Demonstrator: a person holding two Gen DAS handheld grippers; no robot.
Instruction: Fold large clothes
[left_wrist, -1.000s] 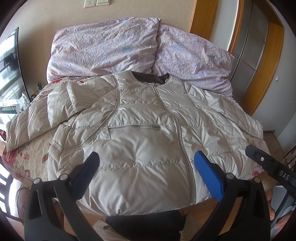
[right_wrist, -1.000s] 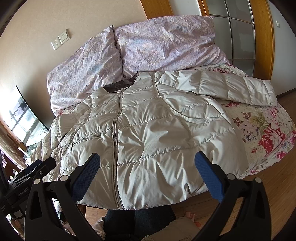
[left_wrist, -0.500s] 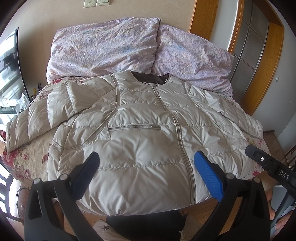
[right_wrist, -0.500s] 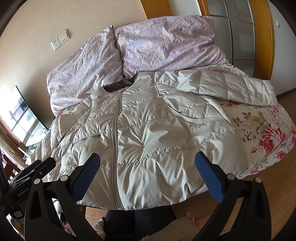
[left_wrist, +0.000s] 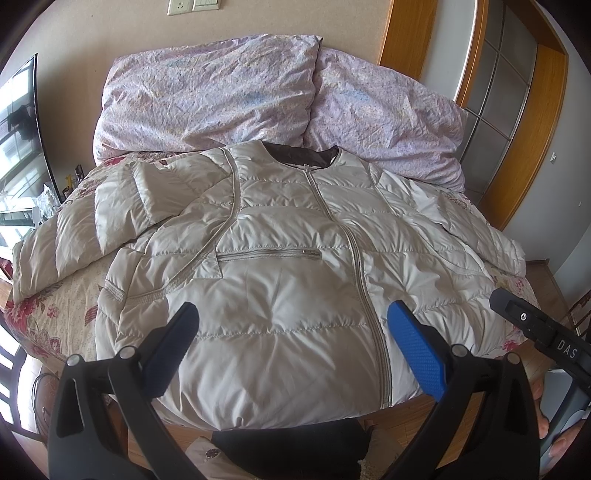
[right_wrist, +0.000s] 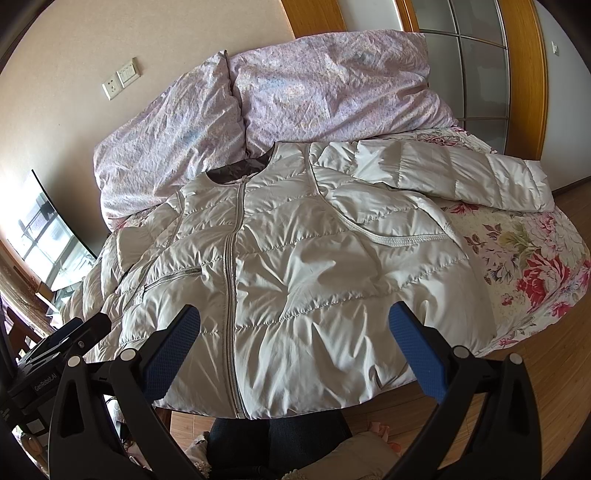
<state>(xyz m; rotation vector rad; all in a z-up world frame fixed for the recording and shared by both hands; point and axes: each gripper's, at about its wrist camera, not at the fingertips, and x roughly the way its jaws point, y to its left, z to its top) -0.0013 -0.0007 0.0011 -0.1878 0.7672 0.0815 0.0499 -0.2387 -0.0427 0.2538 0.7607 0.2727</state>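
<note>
The left tool (left_wrist: 291, 343) and right tool (right_wrist: 293, 343) both hover with fingers spread apart, gripping nothing, above the bed's foot edge. Beyond them a cream puffer jacket (left_wrist: 295, 266) lies zipped and flat across the bed (right_wrist: 535, 266), collar toward the pillows (left_wrist: 229, 92), sleeves spread toward each side edge. A neat fold likely starts by pinching a sleeve cuff and bringing it across the chest.

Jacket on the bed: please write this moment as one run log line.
stage: before first fold | jacket: flat on bed, zipped, sleeves spread | left gripper: open, holding nothing | right gripper: open, holding nothing
</note>
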